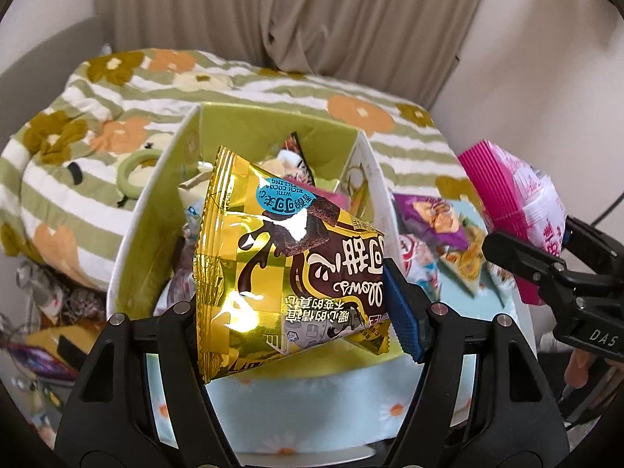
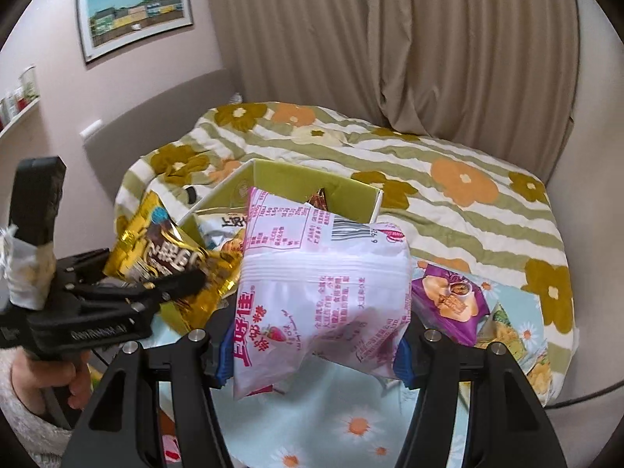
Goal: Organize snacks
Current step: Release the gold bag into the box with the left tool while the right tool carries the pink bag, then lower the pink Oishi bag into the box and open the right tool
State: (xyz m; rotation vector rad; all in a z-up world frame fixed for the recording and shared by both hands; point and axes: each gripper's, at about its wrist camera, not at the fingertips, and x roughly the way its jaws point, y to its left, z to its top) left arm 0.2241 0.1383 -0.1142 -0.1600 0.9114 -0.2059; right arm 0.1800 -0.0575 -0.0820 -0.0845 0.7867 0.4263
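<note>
My left gripper (image 1: 300,312) is shut on a gold chocolate-cake snack packet (image 1: 280,249) and holds it over the near edge of a green-lined open box (image 1: 249,124) with several snacks inside. The packet also shows in the right wrist view (image 2: 163,257). My right gripper (image 2: 312,355) is shut on a pink-and-white strawberry candy bag (image 2: 323,284), held above the table to the right of the box (image 2: 351,191). The bag also shows in the left wrist view (image 1: 514,202).
A purple snack packet (image 2: 448,296) and other loose packets (image 1: 460,249) lie on the light-blue daisy cloth (image 2: 351,421) right of the box. A flowered striped quilt (image 2: 448,179) lies behind. More clutter sits at the left (image 1: 46,304).
</note>
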